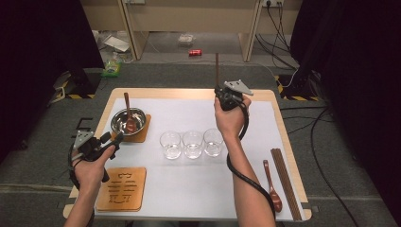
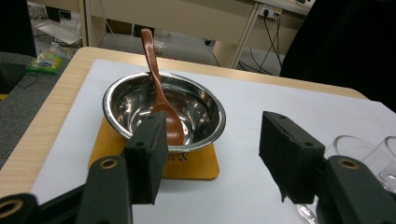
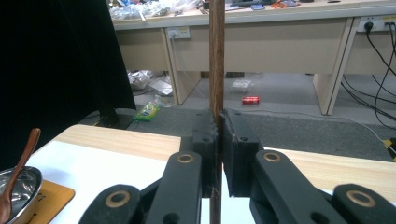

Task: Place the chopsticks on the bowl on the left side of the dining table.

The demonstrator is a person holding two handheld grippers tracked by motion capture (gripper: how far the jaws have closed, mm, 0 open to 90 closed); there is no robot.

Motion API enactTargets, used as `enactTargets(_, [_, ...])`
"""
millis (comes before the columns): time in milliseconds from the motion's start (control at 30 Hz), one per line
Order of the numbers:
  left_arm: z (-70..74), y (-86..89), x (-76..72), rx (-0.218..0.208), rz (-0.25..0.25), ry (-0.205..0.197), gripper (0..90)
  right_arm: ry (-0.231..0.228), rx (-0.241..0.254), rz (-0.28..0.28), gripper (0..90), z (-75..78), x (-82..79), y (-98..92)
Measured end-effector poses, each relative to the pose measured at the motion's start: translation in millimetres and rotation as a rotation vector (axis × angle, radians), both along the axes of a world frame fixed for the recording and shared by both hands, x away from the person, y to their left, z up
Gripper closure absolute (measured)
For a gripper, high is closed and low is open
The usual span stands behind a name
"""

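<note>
— What do we have at the left of the table?

— We see our left gripper (image 1: 116, 138) low at about eight o'clock on the table, its jaws released and parted with nothing between them. Just ahead of it, toward ten o'clock, sits the steel bowl (image 1: 128, 121) on a wooden coaster (image 1: 142, 134), and a brown spoon (image 2: 161, 95) leans inside with its handle rising over the far rim. A second coaster (image 1: 122, 188) lies at seven o'clock, bare.

— And the middle?

— Three clear glasses (image 1: 191, 143) stand in a row at the centre, close together, well apart from either gripper.

— The right side?

— Our right gripper (image 3: 218, 140) is raised near twelve o'clock, clenched on a brown chopstick (image 3: 216, 56) that stands upright between the pads, poking above and below them. At four o'clock another spoon (image 1: 273, 187) lies flat on the white mat (image 1: 189, 184), and just beside it, nearer the table edge, lie more chopsticks (image 1: 285, 182); we think several, though the high view is too coarse to count them.
</note>
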State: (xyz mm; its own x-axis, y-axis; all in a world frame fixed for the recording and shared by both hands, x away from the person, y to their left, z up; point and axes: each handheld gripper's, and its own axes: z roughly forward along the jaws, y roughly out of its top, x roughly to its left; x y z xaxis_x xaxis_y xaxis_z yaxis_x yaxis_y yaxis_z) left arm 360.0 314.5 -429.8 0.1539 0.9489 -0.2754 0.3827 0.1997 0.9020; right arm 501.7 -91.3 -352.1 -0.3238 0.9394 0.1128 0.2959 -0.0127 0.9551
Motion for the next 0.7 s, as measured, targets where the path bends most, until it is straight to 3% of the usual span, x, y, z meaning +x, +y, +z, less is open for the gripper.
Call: enactTargets(700, [0.1,0.5,-0.1,-0.003,-0.001,0.0,41.5,-0.001,0.0,0.021,84.6,0.9,1.9,15.4])
